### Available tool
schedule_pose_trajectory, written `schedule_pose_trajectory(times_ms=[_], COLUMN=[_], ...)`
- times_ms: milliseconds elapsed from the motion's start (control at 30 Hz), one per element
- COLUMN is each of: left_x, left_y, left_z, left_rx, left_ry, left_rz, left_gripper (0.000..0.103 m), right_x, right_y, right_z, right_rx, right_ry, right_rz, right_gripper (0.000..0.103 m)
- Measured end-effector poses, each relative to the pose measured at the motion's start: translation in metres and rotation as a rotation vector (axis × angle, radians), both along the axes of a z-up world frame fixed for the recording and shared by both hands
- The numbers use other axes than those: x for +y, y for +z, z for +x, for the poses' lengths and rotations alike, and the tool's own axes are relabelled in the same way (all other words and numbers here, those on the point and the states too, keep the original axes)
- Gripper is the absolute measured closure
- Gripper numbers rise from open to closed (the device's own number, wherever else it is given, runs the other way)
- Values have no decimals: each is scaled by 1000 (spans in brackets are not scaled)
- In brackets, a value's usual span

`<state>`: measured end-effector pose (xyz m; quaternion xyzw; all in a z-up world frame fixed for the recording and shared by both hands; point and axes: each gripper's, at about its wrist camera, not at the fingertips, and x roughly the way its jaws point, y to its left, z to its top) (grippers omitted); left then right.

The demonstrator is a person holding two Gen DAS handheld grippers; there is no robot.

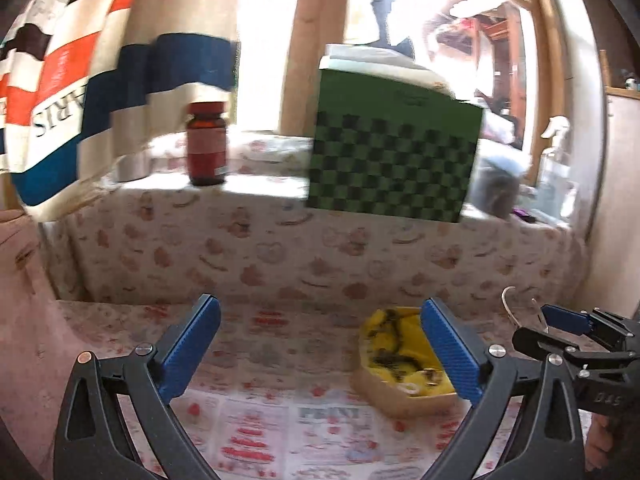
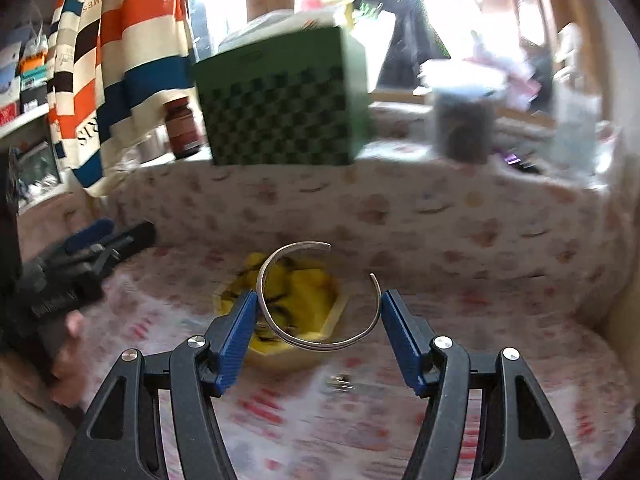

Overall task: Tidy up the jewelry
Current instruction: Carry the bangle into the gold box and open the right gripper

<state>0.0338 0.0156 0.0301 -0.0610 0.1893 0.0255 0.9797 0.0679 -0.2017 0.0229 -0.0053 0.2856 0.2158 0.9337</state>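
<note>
The open silver bangle (image 2: 316, 312) sat between the right gripper (image 2: 318, 338)'s blue pads (image 2: 240, 336), spanning them crosswise with its gap toward one o'clock. The jaws stood fairly wide and seemed to pinch it, though contact at the right pad was unclear. The yellow-lined tray (image 2: 296, 300) lay just beyond at eleven o'clock, nearest this hand. The left gripper (image 1: 320, 354) was spread wide, holding nothing.

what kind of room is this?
Likely a lived-in home room, perhaps a bedroom: striped clothing hangs by a window, a brown bottle and green checkered box sit on a cloth-covered ledge.
</note>
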Motion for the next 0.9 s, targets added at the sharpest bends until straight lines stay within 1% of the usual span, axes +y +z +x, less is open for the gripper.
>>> schedule_pose_trajectory(times_ms=[100,167,200,267,333,433,500,533,567,600,700,767,833,867,900], left_x=[15,21,22,21,19,17,15,15,14,13,10,9,6,5,4], left_y=[-3,-2,-1,2,5,11,15,16,17,17,18,18,19,20,21], left_z=[2,1,-1,-4,-9,-23,-29,-32,-33,-34,-35,-37,-40,-43,-46], left_rx=[20,13,1,-23,-50,-115,-145,-157,-165,-169,-172,-171,-169,-179,-194], left_ry=[31,38,40,62,84,163,150,148,146,139,130,138,191,201,189], left_rz=[-64,-90,-91,-62,-34,-5,9,12,14,16,19,22,42,49,48], left_gripper=[4,4,4,4,4,4,4,4,4,4,4,4,4,4,4], right_x=[15,26,32,39,43,47,46,45,42,38,24,14,4,-1,-7], right_y=[-7,-15,-19,-26,-30,-35,-38,-39,-39,-39,-31,-23,-15,-12,-8], right_z=[16,29,36,48,55,62,63,63,64,63,58,50,43,38,31], right_rx=[65,112,135,174,192,204,209,210,210,209,181,129,91,70,49], right_ry=[32,51,50,51,52,65,60,50,40,29,-10,-30,-57,-66,-73], right_rz=[52,68,69,78,90,99,100,105,115,126,147,119,91,78,70], right_gripper=[37,37,37,37,37,37,36,30,21,18,18,18,18,18,18])
